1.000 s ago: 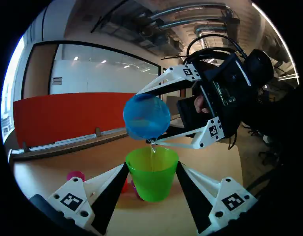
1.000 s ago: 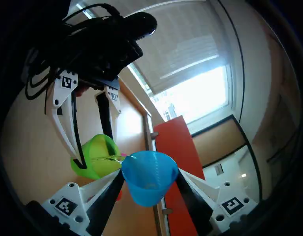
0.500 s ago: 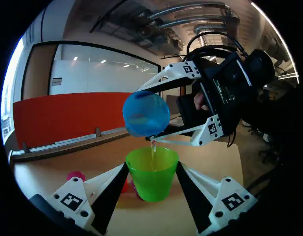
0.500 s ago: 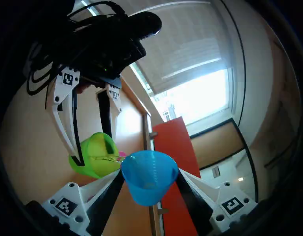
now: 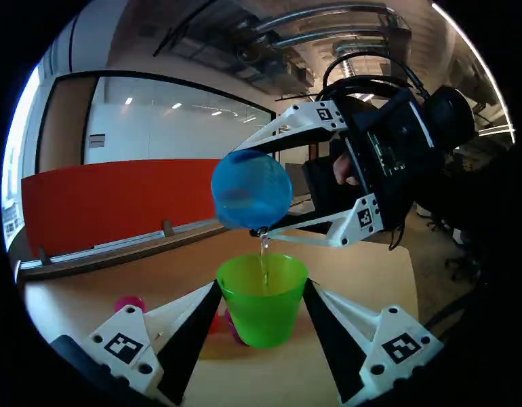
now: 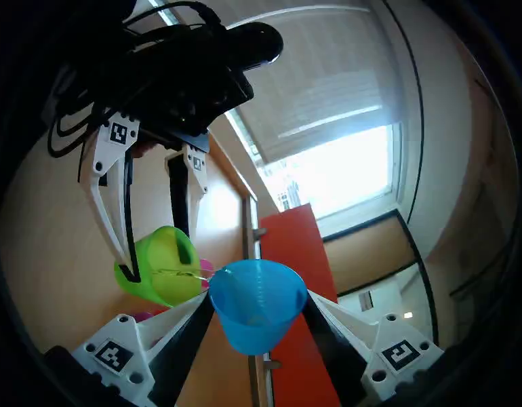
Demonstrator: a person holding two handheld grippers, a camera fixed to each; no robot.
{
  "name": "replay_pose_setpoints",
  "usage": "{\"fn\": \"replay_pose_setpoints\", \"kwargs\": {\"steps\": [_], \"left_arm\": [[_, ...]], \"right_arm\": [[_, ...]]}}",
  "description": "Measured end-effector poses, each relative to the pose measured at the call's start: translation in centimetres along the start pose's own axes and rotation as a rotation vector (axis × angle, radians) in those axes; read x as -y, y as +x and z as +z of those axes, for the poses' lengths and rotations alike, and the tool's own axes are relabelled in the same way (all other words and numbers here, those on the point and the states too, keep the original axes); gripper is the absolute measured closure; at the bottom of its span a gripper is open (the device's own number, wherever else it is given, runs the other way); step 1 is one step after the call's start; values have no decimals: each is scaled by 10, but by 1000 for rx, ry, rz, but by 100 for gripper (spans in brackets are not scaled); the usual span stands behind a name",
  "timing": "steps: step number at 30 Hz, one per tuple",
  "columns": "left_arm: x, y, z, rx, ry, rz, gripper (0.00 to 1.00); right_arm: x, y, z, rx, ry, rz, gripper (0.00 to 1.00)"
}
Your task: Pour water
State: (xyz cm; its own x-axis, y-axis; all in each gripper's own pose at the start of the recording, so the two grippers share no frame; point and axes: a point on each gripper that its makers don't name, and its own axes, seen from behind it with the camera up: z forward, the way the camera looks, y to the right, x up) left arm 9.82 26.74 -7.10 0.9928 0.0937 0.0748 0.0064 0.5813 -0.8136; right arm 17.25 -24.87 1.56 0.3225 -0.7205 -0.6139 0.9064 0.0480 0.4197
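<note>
A green cup (image 5: 262, 298) stands upright between my left gripper's (image 5: 261, 306) fingers, which are shut on it above the wooden table. Right above it hangs a blue cup (image 5: 251, 189), tipped far over and held by my right gripper (image 5: 261, 184); a thin stream of water (image 5: 264, 252) falls from its lip into the green cup. In the right gripper view the blue cup (image 6: 257, 314) sits gripped between that gripper's (image 6: 258, 313) fingers, water (image 6: 186, 273) runs from its rim to the green cup (image 6: 158, 266), and the left gripper (image 6: 159, 261) holds the green cup.
A wooden table (image 5: 369, 271) lies under the cups. A pink cup (image 5: 129, 302) stands at the left and other small cups (image 5: 228, 325) sit behind the green one. An orange wall panel (image 5: 112, 197) runs along the table's far edge. A hand (image 5: 341, 169) holds the right gripper.
The blue cup has risen slightly and tipped further; the water stream into the green cup goes on. The green cup stays put.
</note>
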Motion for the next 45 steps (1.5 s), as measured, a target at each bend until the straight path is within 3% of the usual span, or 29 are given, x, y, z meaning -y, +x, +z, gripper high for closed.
{"fn": "replay_pose_setpoints", "kwargs": {"steps": [45], "left_arm": [[-1,-1,1,9,-9,6,14]], "right_arm": [[-4,1,0,-11,-9,-111,8]]}}
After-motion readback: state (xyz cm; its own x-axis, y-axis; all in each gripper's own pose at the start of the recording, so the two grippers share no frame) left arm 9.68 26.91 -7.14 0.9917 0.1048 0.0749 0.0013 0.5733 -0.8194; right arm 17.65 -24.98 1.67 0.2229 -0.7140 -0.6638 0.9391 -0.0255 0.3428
